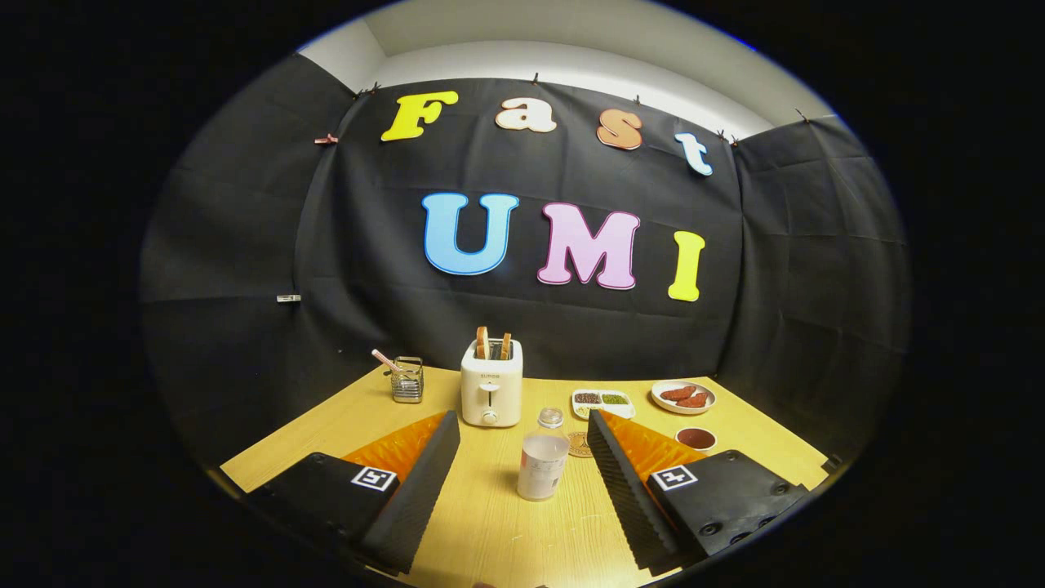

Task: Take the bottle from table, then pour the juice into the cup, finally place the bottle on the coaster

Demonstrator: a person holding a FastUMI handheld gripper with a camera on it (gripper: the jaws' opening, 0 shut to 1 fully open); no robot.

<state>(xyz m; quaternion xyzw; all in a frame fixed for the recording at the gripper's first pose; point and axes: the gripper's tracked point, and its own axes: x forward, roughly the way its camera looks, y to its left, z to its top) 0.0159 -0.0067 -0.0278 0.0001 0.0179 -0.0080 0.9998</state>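
On the wooden surface (490, 531) the tongs (522, 482) stand spread wide and hold nothing, the bottle (541, 465) upright between their fingers and touching neither, a small glass cup (550, 418) and a round coaster (580, 444) just beyond it, a white toaster (491, 382) farther back.
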